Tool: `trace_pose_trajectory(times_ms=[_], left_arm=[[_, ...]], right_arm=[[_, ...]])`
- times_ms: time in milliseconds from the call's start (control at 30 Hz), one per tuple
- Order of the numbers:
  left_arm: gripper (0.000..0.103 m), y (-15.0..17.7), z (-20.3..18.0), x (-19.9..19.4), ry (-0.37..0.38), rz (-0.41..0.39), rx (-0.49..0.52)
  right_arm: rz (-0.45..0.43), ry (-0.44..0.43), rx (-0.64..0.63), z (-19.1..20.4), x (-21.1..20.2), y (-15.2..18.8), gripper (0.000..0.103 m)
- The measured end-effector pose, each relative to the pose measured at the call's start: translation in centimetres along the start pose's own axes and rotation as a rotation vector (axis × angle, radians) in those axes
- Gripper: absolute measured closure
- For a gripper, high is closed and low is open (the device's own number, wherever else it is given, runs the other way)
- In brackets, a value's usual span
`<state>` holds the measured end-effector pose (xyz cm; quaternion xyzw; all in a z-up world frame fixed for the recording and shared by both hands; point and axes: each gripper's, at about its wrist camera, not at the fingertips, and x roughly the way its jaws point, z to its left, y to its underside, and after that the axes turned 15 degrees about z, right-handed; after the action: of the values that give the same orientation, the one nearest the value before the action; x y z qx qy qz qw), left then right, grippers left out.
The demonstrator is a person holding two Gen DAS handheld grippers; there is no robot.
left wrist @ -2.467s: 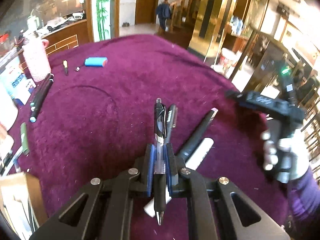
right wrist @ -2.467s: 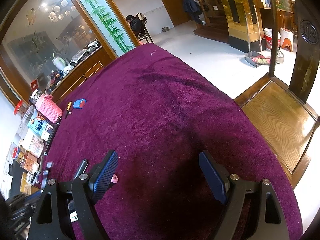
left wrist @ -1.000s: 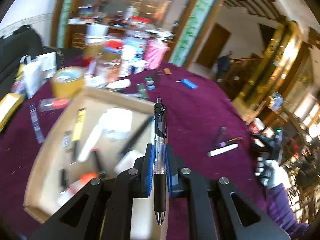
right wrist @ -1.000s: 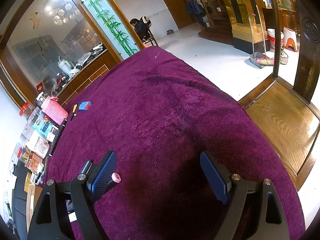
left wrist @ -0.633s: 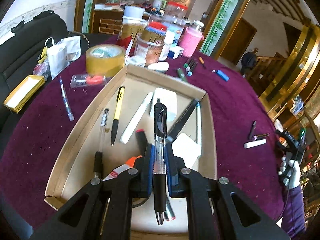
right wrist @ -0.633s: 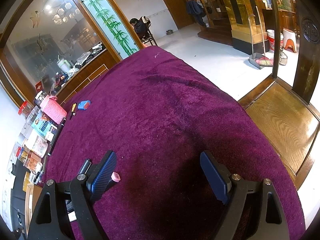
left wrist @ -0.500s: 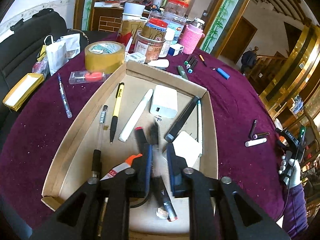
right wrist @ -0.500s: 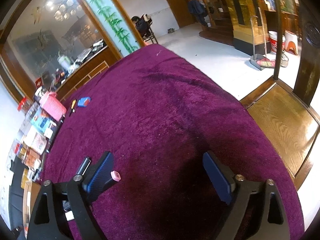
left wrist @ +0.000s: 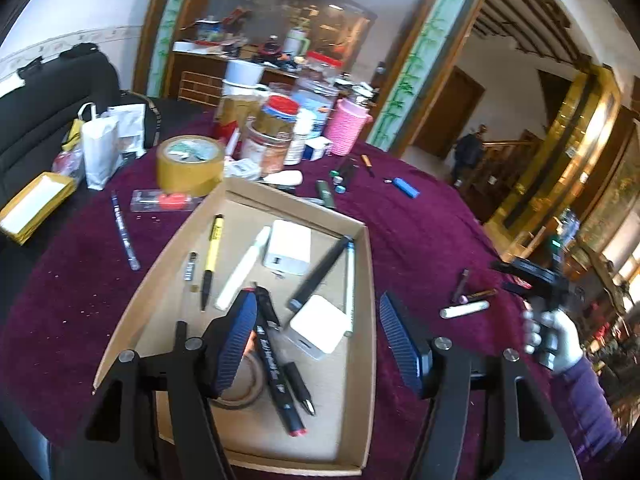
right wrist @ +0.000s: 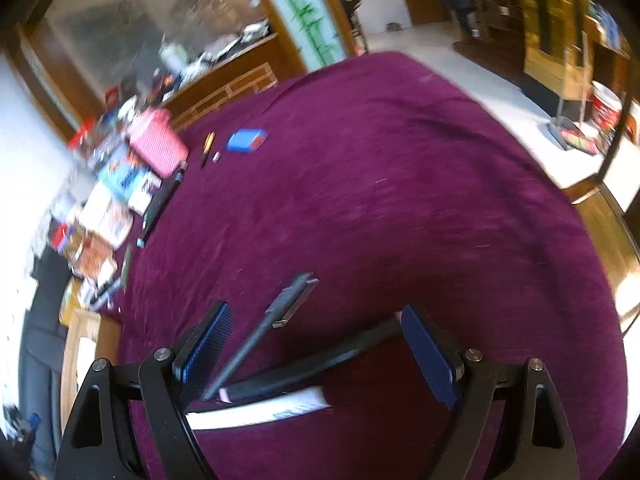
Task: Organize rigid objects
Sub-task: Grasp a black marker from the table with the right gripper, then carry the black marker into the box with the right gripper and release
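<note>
My left gripper [left wrist: 316, 304] hovers over the cardboard box [left wrist: 370, 280], jaws opening, nothing between them. The black click pen [left wrist: 298, 388] lies loose in the box beside a black marker [left wrist: 276, 364], among other pens and two white adapters [left wrist: 318, 332]. My right gripper [right wrist: 316, 312] hangs just above three pens on the purple cloth: a grey pen [right wrist: 260, 340], a black pen [right wrist: 316, 364] and a white pen [right wrist: 256, 412]. Its jaws are closing but still wide, with the pens below and between them, untouched. From the left wrist view, a gloved hand [left wrist: 554, 340] holds that gripper [left wrist: 536, 276].
A tape roll [left wrist: 190, 164], jars and a pink cup [left wrist: 346, 132] crowd the table's far side. A blue lighter [right wrist: 246, 140] and a small pen [right wrist: 207, 146] lie on the cloth. The table edge drops to a wooden chair seat [right wrist: 616, 248] on the right.
My left gripper has let go of the black pen, which dropped into the box, and its jaws have spread. My right gripper has swung over the three pens on the cloth.
</note>
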<state>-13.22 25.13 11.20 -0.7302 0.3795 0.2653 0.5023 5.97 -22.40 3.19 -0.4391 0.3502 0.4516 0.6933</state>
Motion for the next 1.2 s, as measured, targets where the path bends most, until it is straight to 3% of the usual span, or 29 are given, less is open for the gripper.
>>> trace_pose_trajectory(times_ms=[100, 167, 233, 267, 367, 433, 467, 533, 800, 1033, 1200], left_arm=[[0.037, 0.2, 0.3, -0.3, -0.002, -0.005, 0.018], [0.036, 0.2, 1.0, -0.5, -0.011, -0.011, 0.009], [0.035, 0.2, 1.9, -0.5, -0.015, -0.013, -0.009], [0.035, 0.3, 2.7, -0.5, -0.015, -0.013, -0.026], [0.035, 0.5, 4.2, -0.6, -0.018, -0.016, -0.061], [0.035, 0.6, 4.8, -0.6, -0.017, -0.019, -0.078], [0.035, 0.6, 5.2, -0.6, -0.016, -0.018, -0.090], [0.035, 0.7, 5.8, -0.6, -0.006, -0.017, -0.111], [0.035, 1.4, 7.3, -1.2, 0.008, -0.030, -0.154], [0.035, 1.9, 6.9, -1.1, 0.003, -0.023, -0.148], [0.035, 2.1, 6.7, -1.4, -0.049, -0.036, -0.131]], right_arm=[[0.052, 0.018, -0.022, 2.3, 2.1, -0.3, 0.015], [0.087, 0.082, -0.052, 4.2, 3.6, -0.3, 0.017], [0.122, 0.152, -0.074, 5.6, 5.0, -0.3, 0.028], [0.136, 0.183, -0.079, 6.1, 5.7, -0.2, 0.028], [0.107, 0.319, -0.143, 8.0, 6.2, 0.3, 0.051], [0.089, 0.311, -0.176, 8.5, 6.0, 0.9, 0.082], [0.087, 0.305, -0.184, 8.7, 6.0, 1.1, 0.085], [0.087, 0.268, -0.183, 8.8, 5.7, 1.5, 0.093], [0.031, 0.043, -0.196, 10.6, 2.1, 4.0, 0.093], [0.087, -0.181, -0.284, 16.1, 0.4, 7.3, 0.093], [0.178, -0.290, -0.375, 21.6, 1.6, 11.0, 0.092]])
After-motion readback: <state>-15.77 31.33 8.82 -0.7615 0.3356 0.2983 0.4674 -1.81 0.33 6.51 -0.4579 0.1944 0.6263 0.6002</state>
